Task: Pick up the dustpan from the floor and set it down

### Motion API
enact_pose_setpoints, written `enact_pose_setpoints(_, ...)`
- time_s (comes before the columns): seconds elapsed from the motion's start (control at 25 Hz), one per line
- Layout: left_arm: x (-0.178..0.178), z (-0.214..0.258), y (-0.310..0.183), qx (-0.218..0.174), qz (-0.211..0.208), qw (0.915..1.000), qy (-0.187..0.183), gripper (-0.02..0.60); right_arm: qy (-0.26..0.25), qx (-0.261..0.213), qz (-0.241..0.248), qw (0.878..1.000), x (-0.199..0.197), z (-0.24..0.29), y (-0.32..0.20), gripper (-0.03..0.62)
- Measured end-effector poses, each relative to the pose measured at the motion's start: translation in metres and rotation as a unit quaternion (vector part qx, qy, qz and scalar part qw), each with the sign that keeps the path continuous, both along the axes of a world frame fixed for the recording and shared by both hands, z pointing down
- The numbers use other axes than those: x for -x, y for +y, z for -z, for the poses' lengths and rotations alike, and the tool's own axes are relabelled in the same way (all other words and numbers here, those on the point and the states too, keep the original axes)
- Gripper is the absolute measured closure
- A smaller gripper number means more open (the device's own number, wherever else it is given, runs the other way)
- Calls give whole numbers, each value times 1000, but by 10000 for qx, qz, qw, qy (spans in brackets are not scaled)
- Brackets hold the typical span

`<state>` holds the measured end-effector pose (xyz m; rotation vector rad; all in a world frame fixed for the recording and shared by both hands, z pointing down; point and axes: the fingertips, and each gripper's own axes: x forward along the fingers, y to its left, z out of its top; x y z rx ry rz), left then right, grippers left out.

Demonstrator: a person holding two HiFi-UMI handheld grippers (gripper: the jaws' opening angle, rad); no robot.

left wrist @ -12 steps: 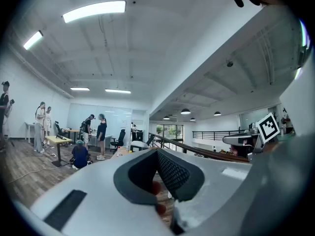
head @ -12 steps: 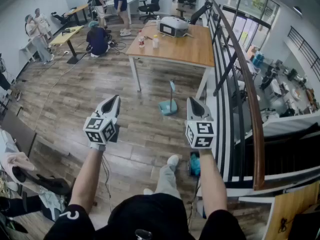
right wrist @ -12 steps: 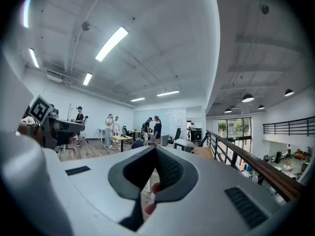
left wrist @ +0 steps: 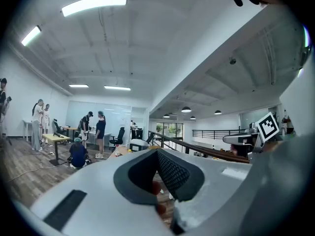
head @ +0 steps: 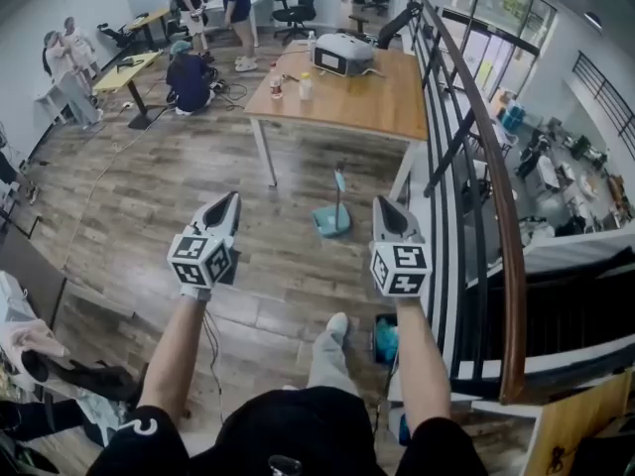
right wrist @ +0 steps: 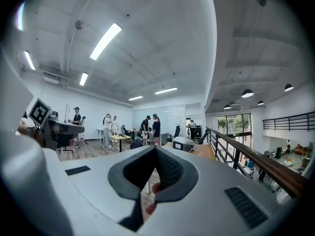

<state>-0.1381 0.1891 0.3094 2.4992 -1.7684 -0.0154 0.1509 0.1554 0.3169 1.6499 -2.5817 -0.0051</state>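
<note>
The teal dustpan (head: 332,220) stands on the wooden floor with its long handle (head: 340,178) upright, just in front of the table leg. My left gripper (head: 231,197) is held level above the floor, to the left of the dustpan and well short of it, jaws shut and empty. My right gripper (head: 383,203) hovers level to the right of the dustpan, also shut on nothing. In the left gripper view the left gripper (left wrist: 157,152) has its jaws meeting at the tip, and in the right gripper view so does the right gripper (right wrist: 156,149). Neither of those two views shows the dustpan.
A wooden table (head: 342,102) with a grey box (head: 343,54) and bottles stands behind the dustpan. A dark railing (head: 474,157) runs along the right. A teal object (head: 385,342) lies by my foot (head: 337,323). Several people stand at desks far back left.
The floor and the clutter at lower left have slid slightly down the view, as with a small step forward. Both grippers keep their pose and stay shut.
</note>
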Motion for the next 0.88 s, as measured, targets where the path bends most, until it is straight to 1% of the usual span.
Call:
enact_pose_setpoints(0.28,-11,-1,-109,106,46,9999,12,586,42,78,47,9999,-9,5,-109,602)
enact_pose_setpoints(0.44,-30,3,-168,147,108,9998,26,586,63,43,124,9999,-24,14,-169,602)
enact_pose_setpoints(0.56,-46,4,-206,178,122,9998,1,586,47,60,218,9997,-35,20,-205,602)
enact_pose_setpoints(0.72,-71,2,-241,192,89,9998,-35,586,64,10,262,9996,-52,17,-239,602)
enact_pose_setpoints(0.88,-89,0,-263,190,53,9998,-62,586,-27,116,258,9996,-66,10,-261,602)
